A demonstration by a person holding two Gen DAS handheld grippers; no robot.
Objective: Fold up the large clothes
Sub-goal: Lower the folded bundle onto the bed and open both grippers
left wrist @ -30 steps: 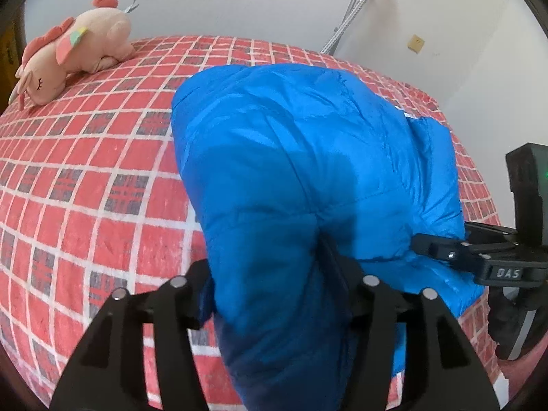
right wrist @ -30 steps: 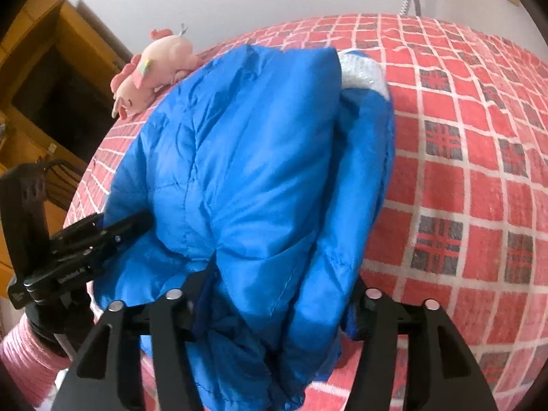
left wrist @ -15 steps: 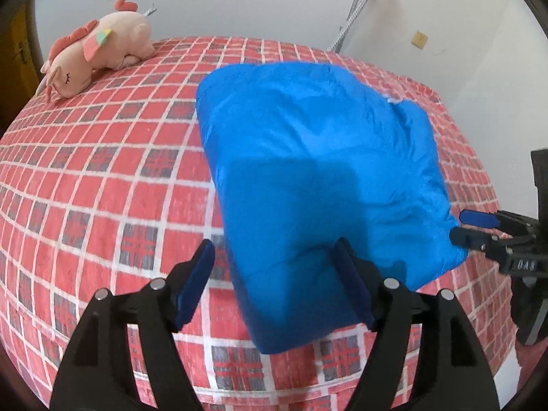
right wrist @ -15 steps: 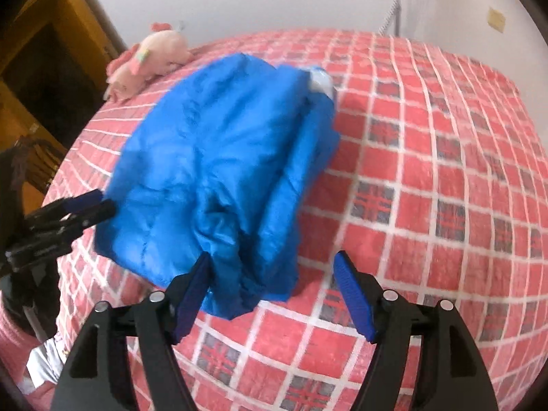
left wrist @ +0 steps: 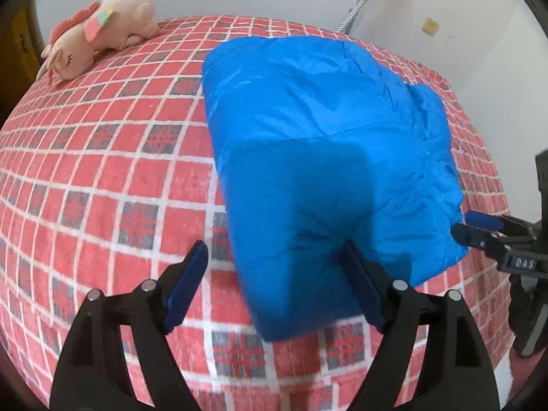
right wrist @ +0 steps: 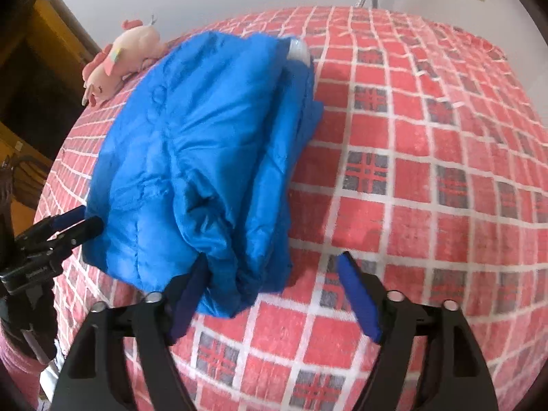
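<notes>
White walls are backing a bed spread with a red, white and grey checked fleecy blanket (left wrist: pixel 102 157). At its far left corner a pink plush unicorn toy (left wrist: pixel 102 30) is lying on its side. Mid-bed, the puffy, glossy blue quilted jacket (left wrist: pixel 325 157) is resting folded into a thick, creased rectangle, its layered edge facing the right wrist view. Both black grippers with blue pads, left gripper (left wrist: pixel 274 284) and right gripper (right wrist: pixel 270 291), are opening, jaws spread wide. A second ago each was pinching a jacket corner; now the near edge is lying loose between the pads, released onto the blanket.
</notes>
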